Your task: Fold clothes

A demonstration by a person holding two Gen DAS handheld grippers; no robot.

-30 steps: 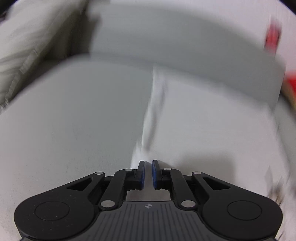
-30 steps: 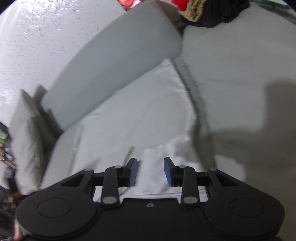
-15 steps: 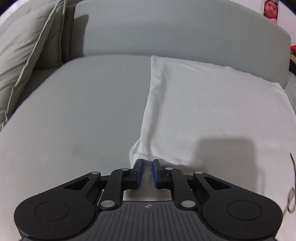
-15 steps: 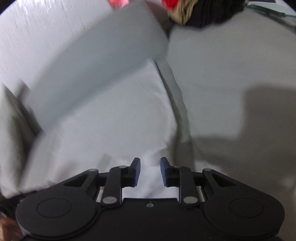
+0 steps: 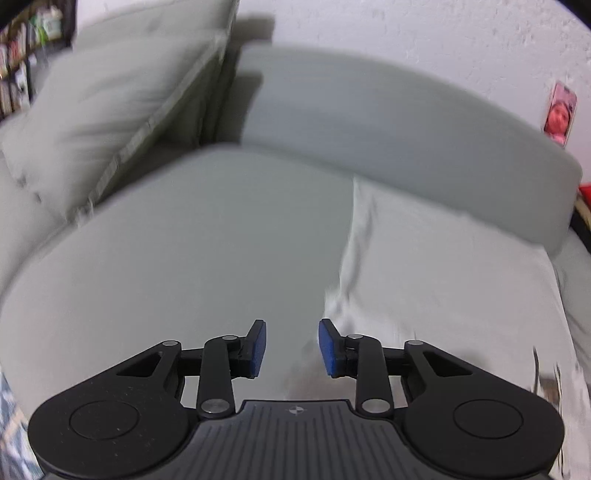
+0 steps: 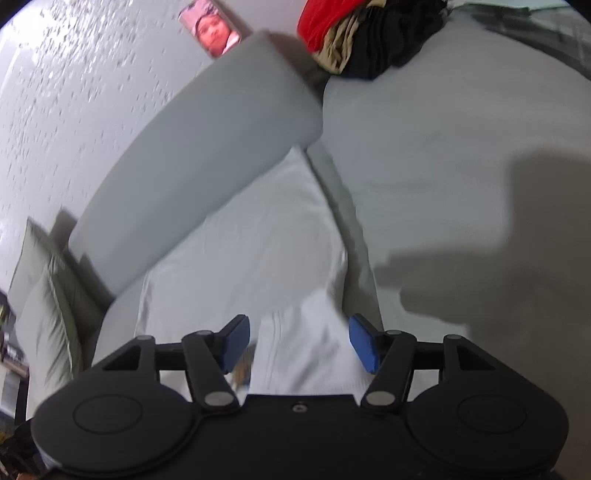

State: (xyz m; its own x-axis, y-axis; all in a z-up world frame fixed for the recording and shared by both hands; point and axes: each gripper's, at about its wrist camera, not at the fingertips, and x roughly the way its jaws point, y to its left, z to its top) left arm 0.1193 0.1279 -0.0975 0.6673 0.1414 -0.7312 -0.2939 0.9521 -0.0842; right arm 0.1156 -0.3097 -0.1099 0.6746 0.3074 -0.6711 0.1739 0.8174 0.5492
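Note:
A white garment [image 5: 443, 266] lies spread flat on the grey sofa seat [image 5: 192, 251], reaching up to the backrest. In the left wrist view my left gripper [image 5: 291, 347] hangs just left of the cloth's near corner, its jaws opening with only bare seat between the blue pads. Seen from the right wrist, the same white garment [image 6: 255, 236] runs away from me, and a folded edge of it lies under my right gripper [image 6: 297, 343]. Those jaws are opening too, and the pads stand clear of the cloth on both sides.
A grey bolster backrest [image 5: 406, 136] runs along the white wall. Pale cushions [image 5: 110, 107] lean at the sofa's left end. A heap of red, tan and black clothes [image 6: 365, 33] lies on the far right of the seat. A small photo [image 6: 210, 27] hangs on the wall.
Both grippers have let go of the white garment's near corners and spread their jaws. The left one has drawn back and to the left, off the cloth.

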